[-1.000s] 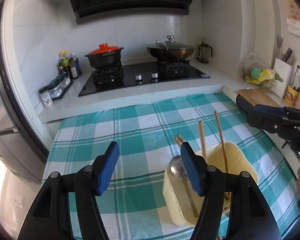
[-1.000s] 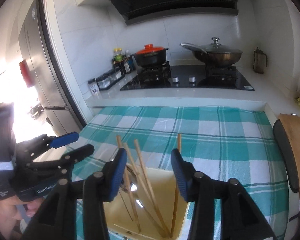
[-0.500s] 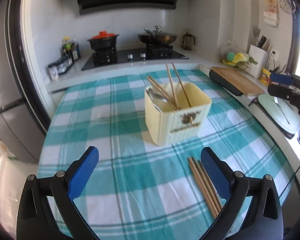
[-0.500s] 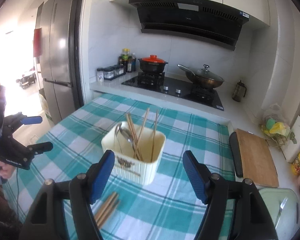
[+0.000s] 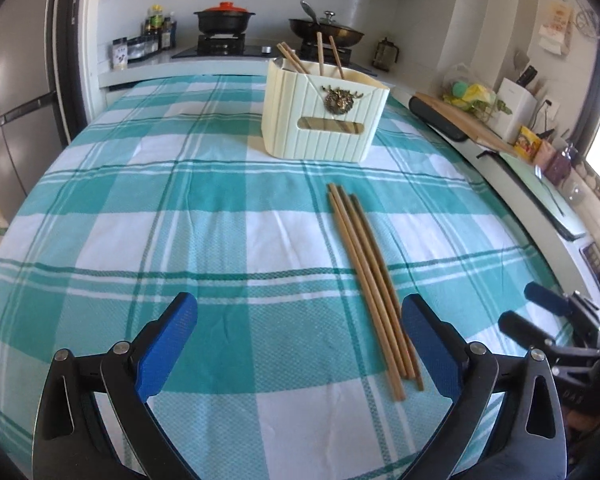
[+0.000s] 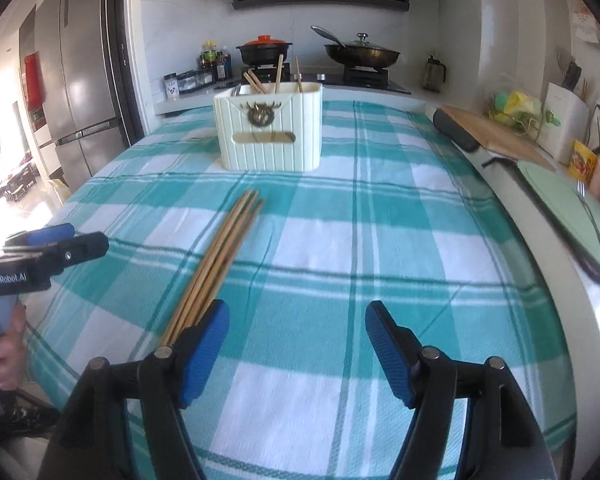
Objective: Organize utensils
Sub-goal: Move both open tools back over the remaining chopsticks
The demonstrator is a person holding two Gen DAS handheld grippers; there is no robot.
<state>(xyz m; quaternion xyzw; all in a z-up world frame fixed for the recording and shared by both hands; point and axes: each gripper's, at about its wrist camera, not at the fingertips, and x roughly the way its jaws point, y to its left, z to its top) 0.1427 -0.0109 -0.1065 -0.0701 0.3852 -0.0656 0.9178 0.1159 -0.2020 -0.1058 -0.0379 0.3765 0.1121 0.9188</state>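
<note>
A cream utensil holder [image 5: 324, 116] stands on the checked cloth at the far middle, with several chopsticks upright in it; it also shows in the right wrist view [image 6: 269, 136]. A bundle of wooden chopsticks [image 5: 370, 276] lies flat on the cloth in front of it, also in the right wrist view [image 6: 216, 260]. My left gripper [image 5: 300, 340] is open and empty, low over the near cloth, the bundle just inside its right finger. My right gripper [image 6: 296, 348] is open and empty, the bundle's near end by its left finger.
A green and white checked cloth [image 5: 204, 216] covers the table. A stove with a red-lidded pot [image 5: 224, 20] and a wok [image 5: 326, 32] stands behind. A cutting board [image 6: 488, 132] and a pale green tray with a fork [image 6: 572, 208] lie on the right counter. A fridge [image 6: 76, 96] stands left.
Both grippers have pulled back and down from above the holder to the near end of the table. The loose chopstick bundle now lies close in front of both.
</note>
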